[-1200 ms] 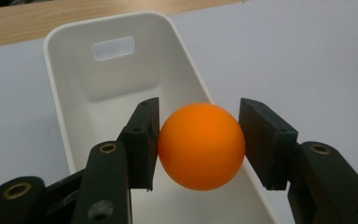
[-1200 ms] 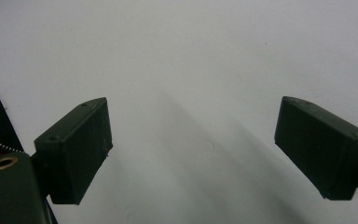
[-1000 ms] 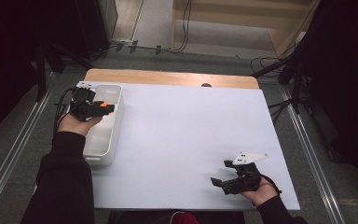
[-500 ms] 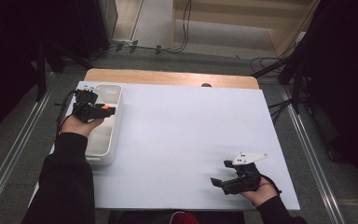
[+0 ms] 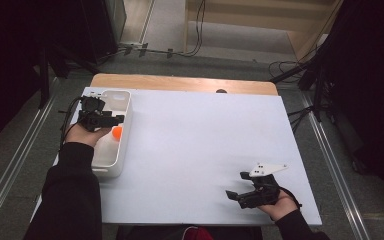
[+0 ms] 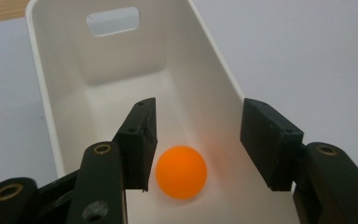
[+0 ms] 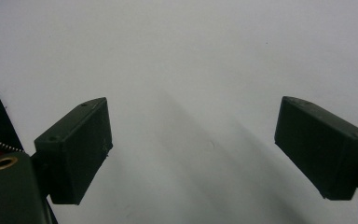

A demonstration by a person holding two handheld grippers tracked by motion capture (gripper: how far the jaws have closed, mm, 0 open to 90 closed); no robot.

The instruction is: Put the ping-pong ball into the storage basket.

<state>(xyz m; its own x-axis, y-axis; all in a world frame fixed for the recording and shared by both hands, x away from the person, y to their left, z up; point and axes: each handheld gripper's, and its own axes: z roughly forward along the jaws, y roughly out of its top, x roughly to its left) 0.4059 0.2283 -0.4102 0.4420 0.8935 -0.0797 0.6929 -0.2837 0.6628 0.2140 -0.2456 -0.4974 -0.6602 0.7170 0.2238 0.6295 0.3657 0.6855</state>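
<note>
Nearest the person, the right gripper (image 5: 236, 194) rests low over the bare white table (image 5: 205, 150), well apart from everything else; in the right gripper view its jaws stand wide and released, with nothing between them.

Farther off, at the table's left edge, the left gripper (image 6: 198, 140) hangs over the white bin (image 5: 109, 169). Its jaws are spread apart and grasp nothing. The orange ball (image 6: 181, 172) lies on the bin's floor beside the left-hand jaw, apparently just clear of it, and below the gap rather than inside it. From the high view the ball (image 5: 116, 132) sits against the bin's right-hand wall.

The risk, as I judge it, is the ball's roundness on a smooth plastic floor: if the nearer jaw touches it first as they close, the ball would likely roll away toward the far end with the handle slot (image 6: 113, 20). The right-hand jaw also hangs close over the bin's wall, so a downward reach could catch the rim and shift the light bin.

Against the earlier frames, the ball was hidden under the left gripper and now lies exposed in the bin; the hand has drawn slightly toward the person. The right gripper has not moved.
</note>
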